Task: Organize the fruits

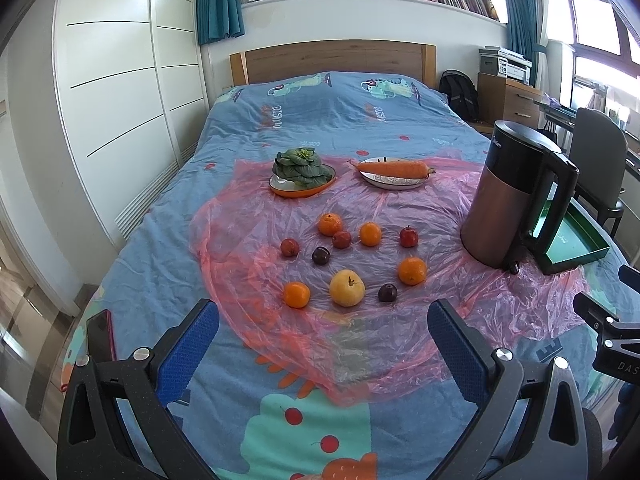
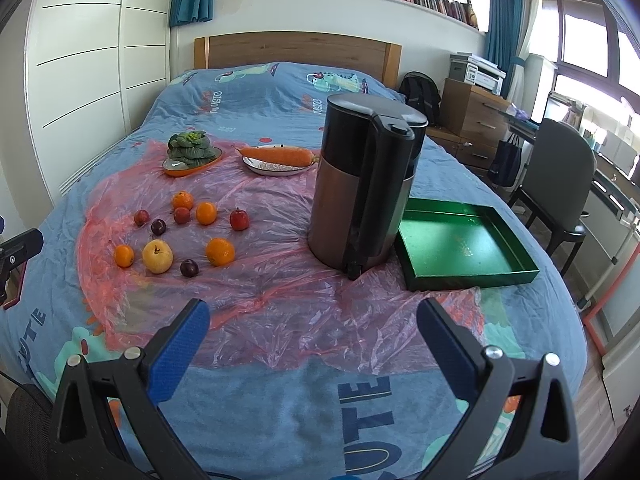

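Several fruits lie loose on a pink plastic sheet (image 1: 400,312) on the bed: a yellow pear (image 1: 347,287) (image 2: 157,256), several oranges (image 1: 412,271) (image 2: 220,251), red apples (image 1: 409,236) (image 2: 239,219) and dark plums (image 1: 387,293) (image 2: 189,268). An empty green tray (image 2: 472,276) (image 1: 576,258) lies to the right, behind a kettle. My left gripper (image 1: 322,320) is open and empty, just short of the pear. My right gripper (image 2: 313,318) is open and empty over the sheet's near edge, in front of the kettle.
A tall brown and black kettle (image 2: 362,188) (image 1: 510,196) stands between the fruits and the tray. A plate of greens (image 1: 301,174) and a plate with a carrot (image 1: 394,171) sit farther back. A phone (image 1: 100,336) lies at the bed's left edge. A chair (image 2: 560,184) stands on the right.
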The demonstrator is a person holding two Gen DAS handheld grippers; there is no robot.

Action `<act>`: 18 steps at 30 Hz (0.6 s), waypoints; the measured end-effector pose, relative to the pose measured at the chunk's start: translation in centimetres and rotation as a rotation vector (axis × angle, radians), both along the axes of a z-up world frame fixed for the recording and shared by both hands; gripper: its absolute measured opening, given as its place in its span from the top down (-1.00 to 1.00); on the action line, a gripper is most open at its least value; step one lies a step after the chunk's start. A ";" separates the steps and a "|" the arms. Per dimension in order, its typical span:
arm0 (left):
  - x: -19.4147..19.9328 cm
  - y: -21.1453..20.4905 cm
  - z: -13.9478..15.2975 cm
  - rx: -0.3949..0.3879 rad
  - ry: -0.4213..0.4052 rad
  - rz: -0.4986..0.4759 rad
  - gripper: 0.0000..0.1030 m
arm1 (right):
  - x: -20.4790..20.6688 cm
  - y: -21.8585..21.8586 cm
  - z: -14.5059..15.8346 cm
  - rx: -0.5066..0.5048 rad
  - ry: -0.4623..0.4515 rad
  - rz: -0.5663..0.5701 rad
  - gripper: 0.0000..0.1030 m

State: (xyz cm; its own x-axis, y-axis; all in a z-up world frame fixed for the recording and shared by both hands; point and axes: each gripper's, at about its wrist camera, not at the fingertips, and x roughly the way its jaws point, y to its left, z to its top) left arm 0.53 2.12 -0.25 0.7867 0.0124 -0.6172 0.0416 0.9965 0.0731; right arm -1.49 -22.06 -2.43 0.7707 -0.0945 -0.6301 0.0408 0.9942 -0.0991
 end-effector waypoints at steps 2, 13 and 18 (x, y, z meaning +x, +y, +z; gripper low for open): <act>0.0 0.0 0.0 0.001 -0.001 0.001 -0.98 | 0.0 0.0 0.0 0.000 0.000 0.000 -1.00; 0.1 0.0 -0.1 0.000 0.001 0.002 -0.98 | 0.1 0.1 0.0 0.002 0.000 -0.001 -1.00; 0.4 -0.1 -0.3 0.004 0.018 -0.016 -0.98 | 0.1 0.1 0.0 0.007 0.001 0.002 -1.00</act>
State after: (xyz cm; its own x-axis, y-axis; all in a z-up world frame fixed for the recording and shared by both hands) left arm 0.98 2.03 -0.60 0.7755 0.0019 -0.6313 0.0594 0.9953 0.0759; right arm -1.39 -21.95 -2.44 0.7706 -0.0881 -0.6312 0.0384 0.9950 -0.0919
